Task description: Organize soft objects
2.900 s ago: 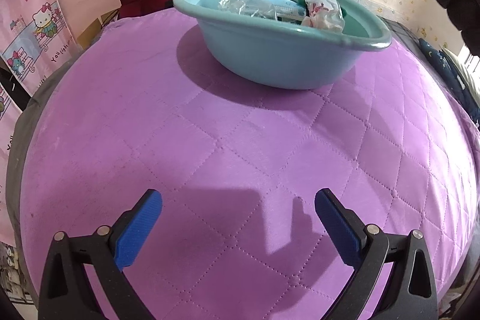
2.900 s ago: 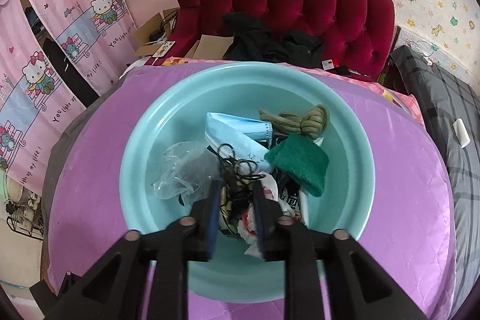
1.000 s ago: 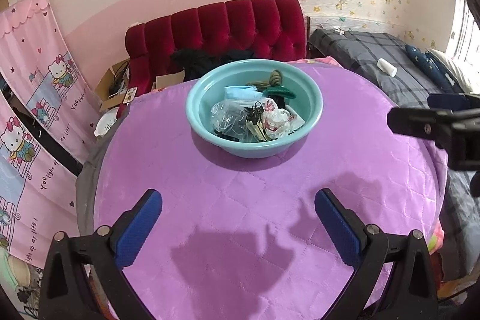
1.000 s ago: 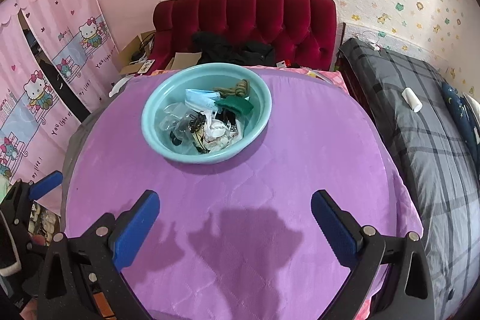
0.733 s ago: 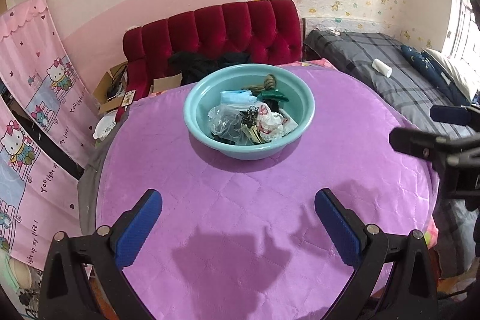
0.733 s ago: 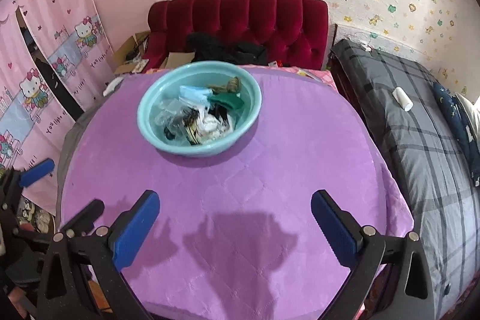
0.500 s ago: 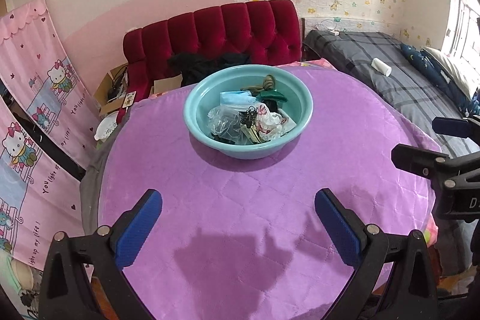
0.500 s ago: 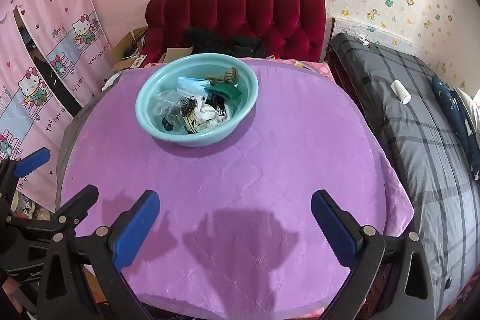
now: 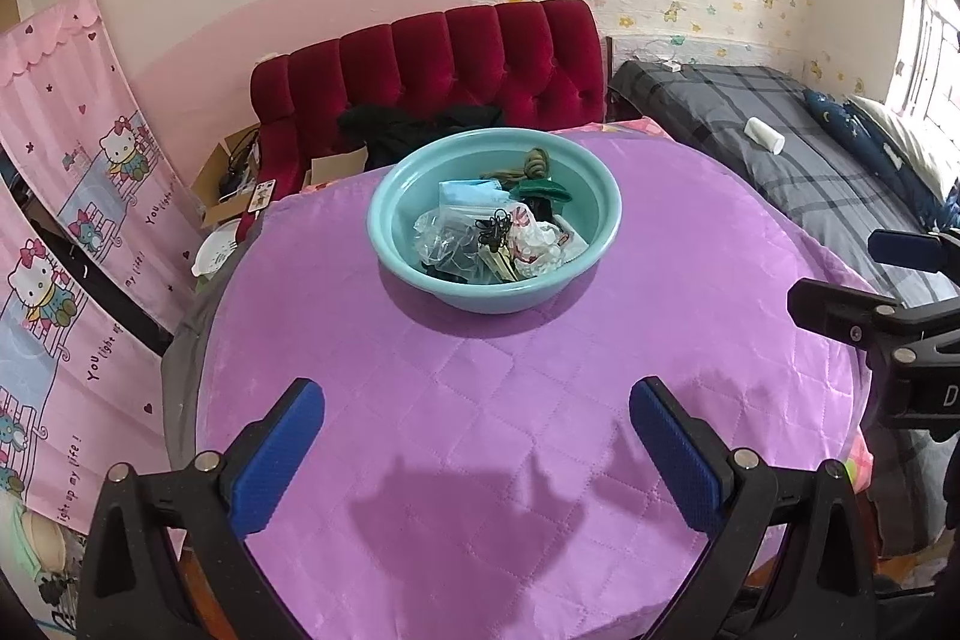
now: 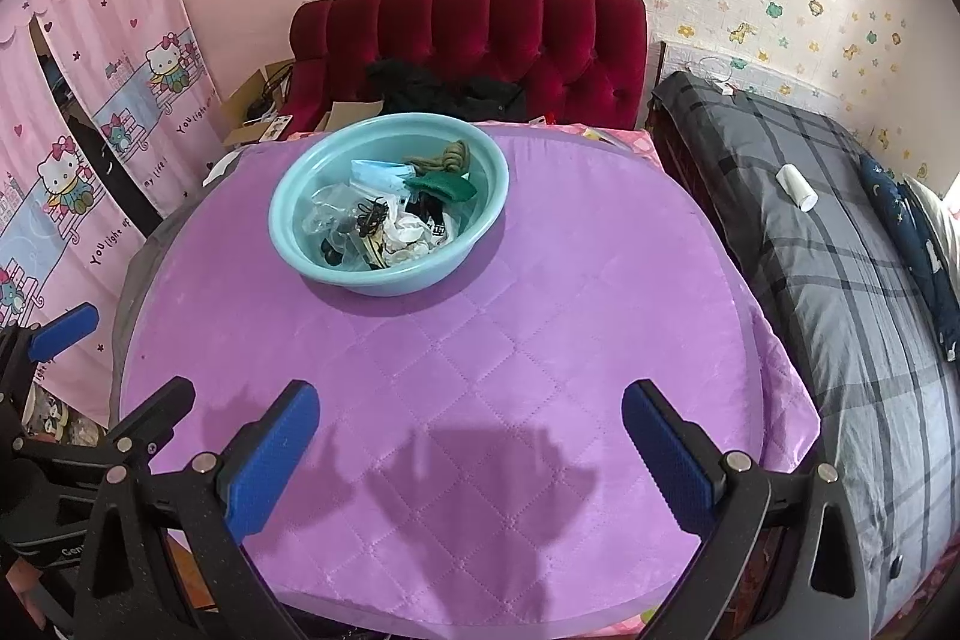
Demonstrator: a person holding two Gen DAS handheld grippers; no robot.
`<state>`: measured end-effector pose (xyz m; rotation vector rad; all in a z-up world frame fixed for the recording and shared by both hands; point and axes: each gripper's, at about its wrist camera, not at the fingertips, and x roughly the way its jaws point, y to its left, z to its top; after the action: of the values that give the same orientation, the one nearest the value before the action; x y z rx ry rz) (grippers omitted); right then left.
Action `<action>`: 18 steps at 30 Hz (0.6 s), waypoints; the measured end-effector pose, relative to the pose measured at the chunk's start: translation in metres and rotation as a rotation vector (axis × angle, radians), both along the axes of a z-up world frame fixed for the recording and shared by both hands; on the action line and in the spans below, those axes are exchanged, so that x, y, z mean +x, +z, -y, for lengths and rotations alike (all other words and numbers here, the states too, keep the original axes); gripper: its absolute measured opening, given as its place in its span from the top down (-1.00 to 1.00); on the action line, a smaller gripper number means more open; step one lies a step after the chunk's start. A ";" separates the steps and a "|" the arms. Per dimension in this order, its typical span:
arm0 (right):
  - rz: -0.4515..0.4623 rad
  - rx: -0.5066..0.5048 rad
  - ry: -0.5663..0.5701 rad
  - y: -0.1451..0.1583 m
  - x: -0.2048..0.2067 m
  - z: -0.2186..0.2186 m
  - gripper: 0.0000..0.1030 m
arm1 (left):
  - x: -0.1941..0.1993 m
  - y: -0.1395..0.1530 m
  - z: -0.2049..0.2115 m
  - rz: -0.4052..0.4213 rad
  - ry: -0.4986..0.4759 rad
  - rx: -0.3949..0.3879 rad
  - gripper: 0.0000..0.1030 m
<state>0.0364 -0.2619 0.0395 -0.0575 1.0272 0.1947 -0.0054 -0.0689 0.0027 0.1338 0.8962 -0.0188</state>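
Note:
A teal basin (image 9: 600,214) stands on the far half of the purple quilted table (image 9: 480,400); it also shows in the right wrist view (image 10: 288,238). It holds several soft items: a clear plastic bag (image 9: 441,235), a blue mask (image 9: 465,193), a green cloth (image 9: 543,190), a coiled olive cord (image 9: 534,160), black bands (image 9: 495,226) and white crumpled wrapping (image 9: 534,244). My left gripper (image 9: 477,448) is open and empty over the near table edge. My right gripper (image 10: 468,451) is open and empty, level with it, to the right.
A red tufted sofa (image 10: 480,40) with dark clothes stands behind the table. A bed with a grey plaid cover (image 10: 840,250) runs along the right. Pink cartoon curtains (image 10: 90,100) hang on the left. Cardboard boxes (image 9: 228,172) sit by the sofa.
Both grippers have pulled back and up from the basin, and the basin looks smaller. The right gripper, shut inside the basin 2.9 s ago, now stands open and empty.

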 end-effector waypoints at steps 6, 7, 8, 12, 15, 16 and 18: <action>0.000 -0.002 0.007 0.000 -0.001 0.001 -1.00 | -0.003 0.002 0.001 0.005 0.005 -0.001 -1.00; -0.003 0.001 0.007 0.000 -0.001 0.001 -1.00 | -0.004 0.003 0.002 0.006 0.005 -0.001 -1.00; -0.005 0.002 0.006 0.000 -0.001 0.002 -1.00 | -0.004 0.003 0.003 0.005 0.002 -0.001 -1.00; -0.005 0.001 0.008 0.000 -0.003 0.003 -1.00 | -0.006 0.003 0.006 0.003 -0.005 0.006 -1.00; -0.012 -0.003 0.008 -0.002 -0.003 0.003 -1.00 | -0.007 0.003 0.006 0.003 -0.003 0.005 -1.00; -0.013 -0.006 0.008 -0.002 -0.003 0.003 -1.00 | -0.007 0.002 0.006 0.002 -0.004 0.006 -1.00; -0.017 -0.004 0.007 -0.003 -0.003 0.004 -1.00 | -0.008 0.002 0.007 -0.005 -0.002 0.005 -1.00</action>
<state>0.0329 -0.2658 0.0363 -0.0633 1.0448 0.1995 -0.0129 -0.0758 0.0046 0.1398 0.9013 -0.0189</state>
